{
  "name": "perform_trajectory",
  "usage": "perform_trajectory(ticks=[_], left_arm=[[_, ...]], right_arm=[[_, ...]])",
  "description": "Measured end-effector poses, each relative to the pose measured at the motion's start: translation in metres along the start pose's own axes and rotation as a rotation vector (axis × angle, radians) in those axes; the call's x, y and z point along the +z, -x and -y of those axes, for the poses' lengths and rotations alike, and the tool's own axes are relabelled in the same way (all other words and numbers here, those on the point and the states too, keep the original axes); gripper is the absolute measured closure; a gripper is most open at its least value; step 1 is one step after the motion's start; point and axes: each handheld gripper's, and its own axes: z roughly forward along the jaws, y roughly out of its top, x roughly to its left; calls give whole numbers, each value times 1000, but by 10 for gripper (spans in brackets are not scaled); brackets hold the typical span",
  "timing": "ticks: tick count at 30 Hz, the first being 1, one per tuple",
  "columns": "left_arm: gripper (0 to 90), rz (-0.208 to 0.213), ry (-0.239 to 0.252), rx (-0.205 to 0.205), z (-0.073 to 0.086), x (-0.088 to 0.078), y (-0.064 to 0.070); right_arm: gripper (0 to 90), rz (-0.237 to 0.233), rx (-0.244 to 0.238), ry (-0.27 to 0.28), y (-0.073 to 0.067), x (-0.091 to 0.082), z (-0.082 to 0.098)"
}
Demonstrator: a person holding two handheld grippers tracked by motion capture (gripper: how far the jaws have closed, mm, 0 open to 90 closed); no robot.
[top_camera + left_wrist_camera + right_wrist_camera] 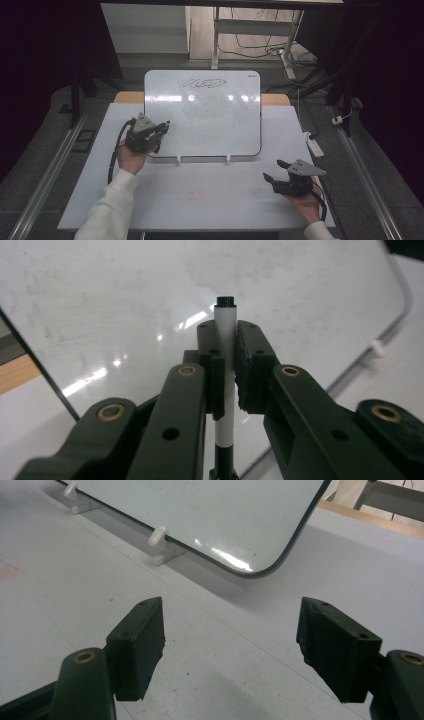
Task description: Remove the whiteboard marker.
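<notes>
Left tongs (161,129) in the high view: clamped on a marker, at the left edge of the whiteboard (202,114), which stands tilted on two white clips on the table (200,192). A scribble (204,83) sits near the board's top. Right tongs (274,171) rest low at the table's right, jaws apart, nothing between them.

Left gripper view: the marker (225,347) runs upright between my pads (250,365), white barrel, black end poking out above toward the whiteboard (125,300). The grip takes only a narrow band of the barrel. Risk, as I judge it: pressing the tip on the board could make the marker slide back or pivot in the pads, so the line skips. Pressing hard could also tip the board, since only the clips prop it.

Right gripper view: the right tongs (230,640) stand wide over bare table (60,580), the board's lower corner (260,567) well ahead. They aren't bracing the board, so I see nothing to stop a shove.
</notes>
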Motion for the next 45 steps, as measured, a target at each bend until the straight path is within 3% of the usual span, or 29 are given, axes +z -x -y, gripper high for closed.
perform_trajectory(ticks=[4, 10, 11, 19, 25, 26, 30, 35, 40, 45], left_arm=[[820, 65, 39, 21, -2, -10, 15], [819, 122, 51, 42, -5, -11, 34], [819, 156, 55, 48, -7, -11, 43], [819, 246, 64, 76, -16, -3, 71], [819, 321, 67, 75, -22, 9, 89], [819, 321, 67, 75, -22, 9, 89], [819, 346, 71, 96, -23, 14, 102], [819, 385, 65, 93, -22, 19, 107], [819, 412, 67, 83, -22, 20, 108], [819, 405, 63, 92, -22, 22, 112]], right_arm=[[277, -21, 11, 4, -3, 2, -4], [289, -54, 10, -6, -9, 5, -10], [289, -61, 14, -1, -10, 6, -11], [291, -113, 25, 16, -21, 15, -24], [316, -198, 36, 7, -44, 32, -43], [316, -198, 36, 7, -44, 32, -43], [324, -287, 33, -13, -66, 48, -57], [339, -344, 7, -24, -87, 62, -70], [396, -396, -12, -16, -97, 72, -79], [445, -416, 12, -36, -105, 77, -86]])
